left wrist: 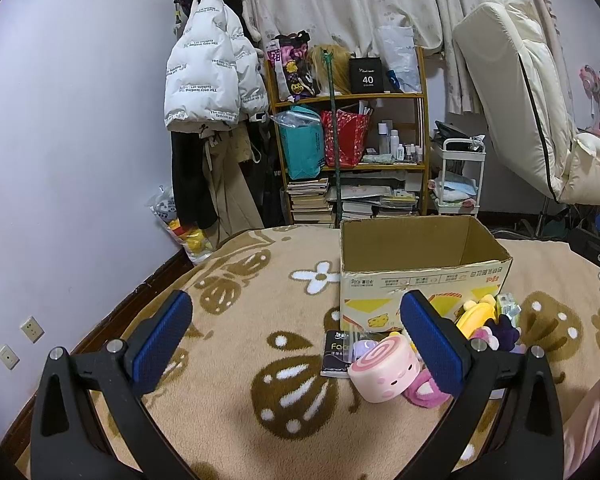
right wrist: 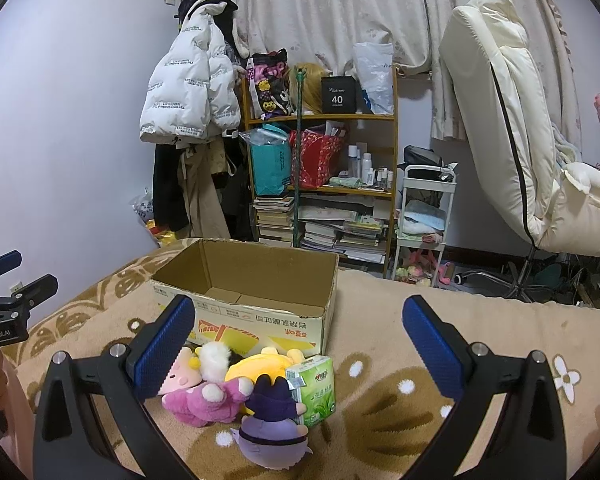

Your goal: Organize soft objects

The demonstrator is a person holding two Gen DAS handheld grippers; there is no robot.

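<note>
An open, empty cardboard box (left wrist: 420, 276) (right wrist: 260, 300) stands on the patterned blanket. In front of it lies a pile of soft things: a pink swirl-roll plush (left wrist: 382, 372), a black packet (left wrist: 338, 354), a yellow plush (left wrist: 478, 314) (right wrist: 256, 366), a pink plush (right wrist: 204, 400), a purple plush (right wrist: 272, 428) and a green tissue pack (right wrist: 314, 390). My left gripper (left wrist: 296, 344) is open, short of the pile, with the roll plush beside its right finger. My right gripper (right wrist: 298, 348) is open above the pile, holding nothing.
The blanket (left wrist: 228, 320) covers a bed against the left wall (left wrist: 60, 160). Behind stand a crowded wooden shelf (left wrist: 352, 132), hanging coats (left wrist: 212, 80), a small white cart (right wrist: 424, 216) and a cream padded chair (right wrist: 520, 140). Bare blanket lies right of the box (right wrist: 460, 312).
</note>
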